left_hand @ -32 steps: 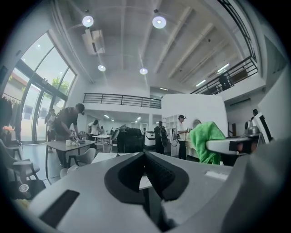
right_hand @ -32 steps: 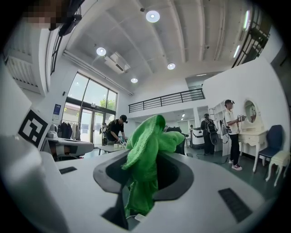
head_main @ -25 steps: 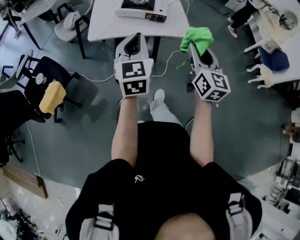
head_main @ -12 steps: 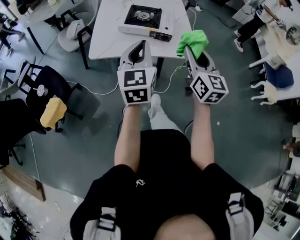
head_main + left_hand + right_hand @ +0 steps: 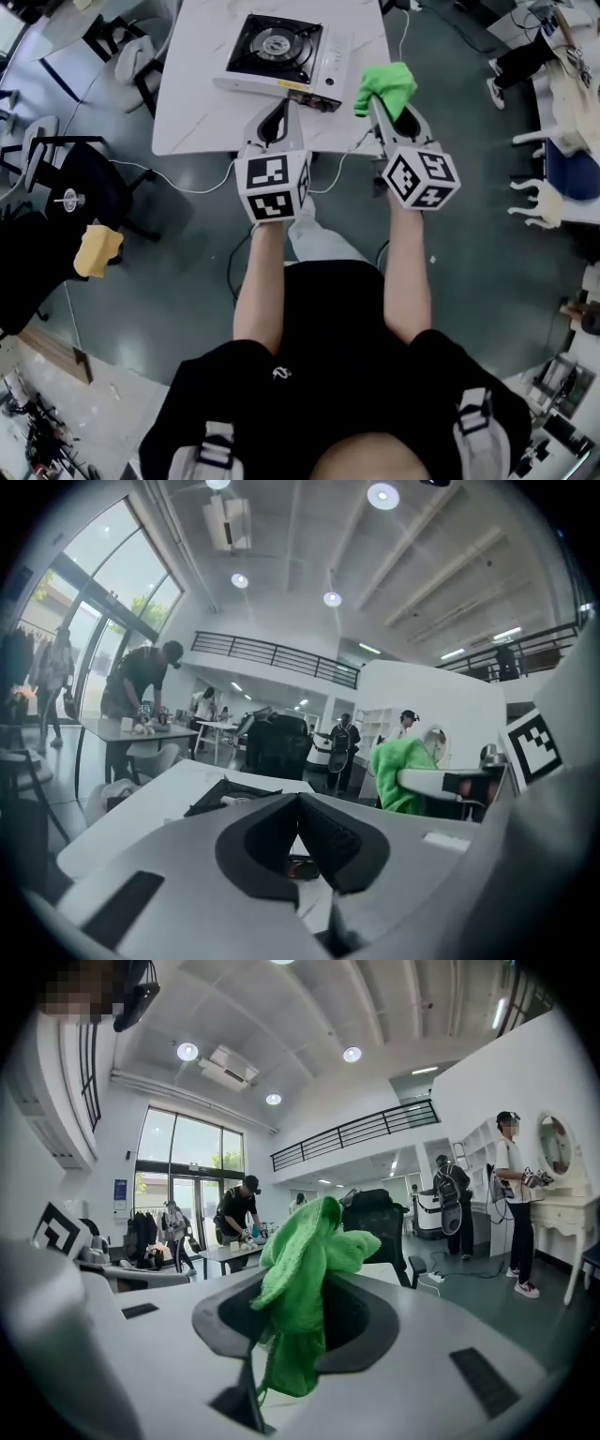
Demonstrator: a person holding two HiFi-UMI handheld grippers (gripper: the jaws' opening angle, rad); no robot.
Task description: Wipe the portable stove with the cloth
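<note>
head view: black-and-silver portable gas stove sits untouched on the white surface; left tongs and right tongs hover short of it.
left gripper view: left tongs closed, seemingly empty.
right gripper view: right tongs clamp the crumpled green cloth; wiping not yet begun.

In the head view the table runs off the top edge, and the cloth covers the jaw tips of the right gripper. At the lower centre of the left gripper view, the body of the left gripper hides most of the stove; only a dark corner shows. Its front print is too small to read.
</note>
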